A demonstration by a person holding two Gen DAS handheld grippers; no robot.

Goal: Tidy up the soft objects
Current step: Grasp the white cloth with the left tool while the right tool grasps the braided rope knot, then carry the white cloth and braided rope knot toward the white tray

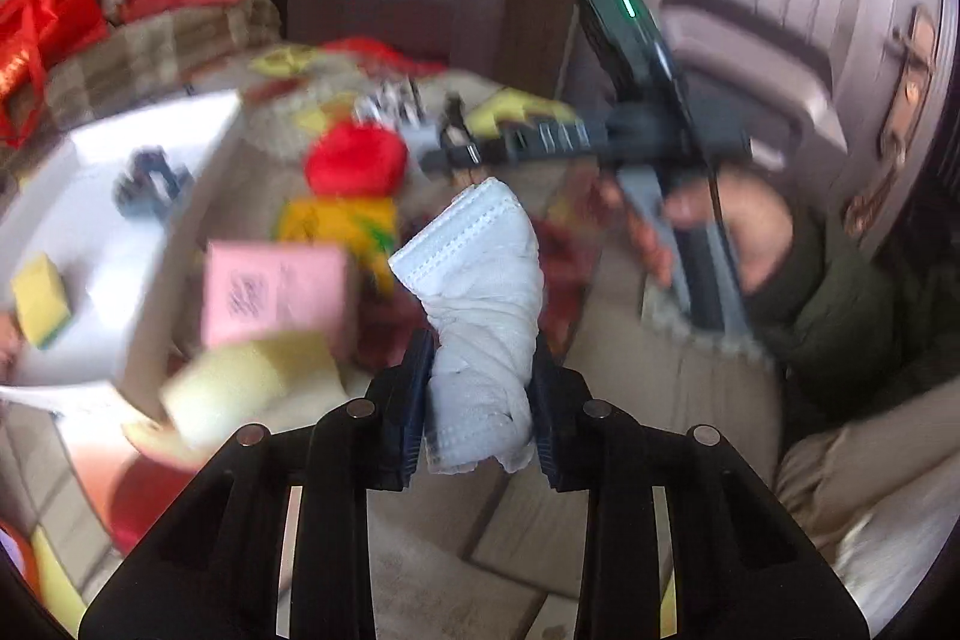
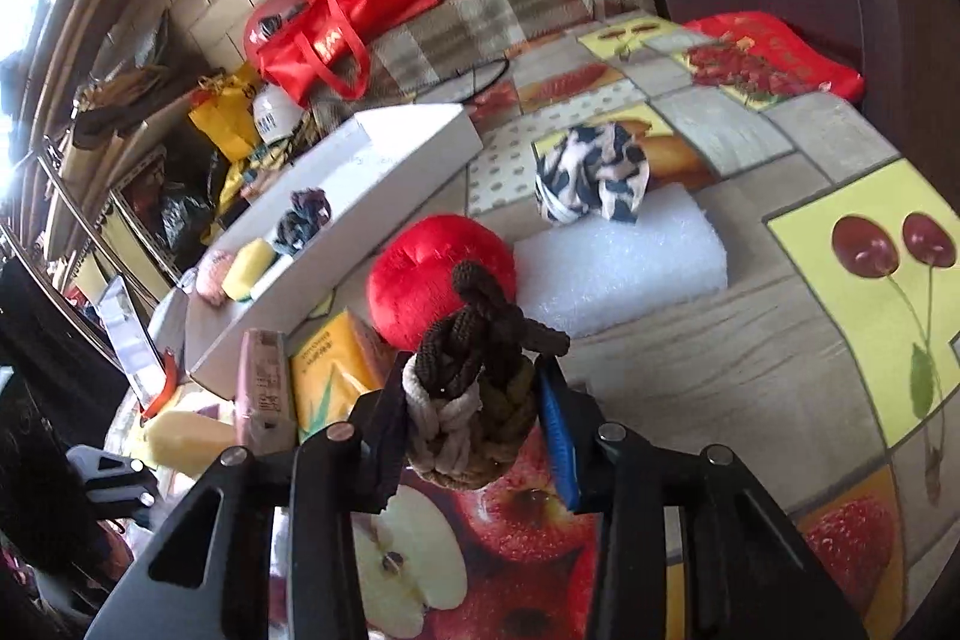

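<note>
Left wrist view shows the left tongs (image 1: pixel 480 400) pinching a limp, light, crumpled white face mask (image 1: pixel 480 304) mid-body above the tabletop, while the right tongs (image 2: pixel 474 412) squeeze a springy braided brown-and-cream rope knot (image 2: pixel 474 388).

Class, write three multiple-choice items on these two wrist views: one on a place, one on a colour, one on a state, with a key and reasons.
1. Where does the yellow sponge lie?
A. In the white tray
B. On the white foam block
C. On the red plush apple

2. What colour is the crumpled face mask?
A. Red
B. White
C. Black

3. What state is the right tool in?
A. Open and empty
B. Shut on a braided rope knot
C. Shut on the foam block

Key: 1 A, the sponge sits inside the tray beside a dark scrunchie. 2 B, the mask in the left tool is white. 3 B, both pads press the knot's sides.
</note>
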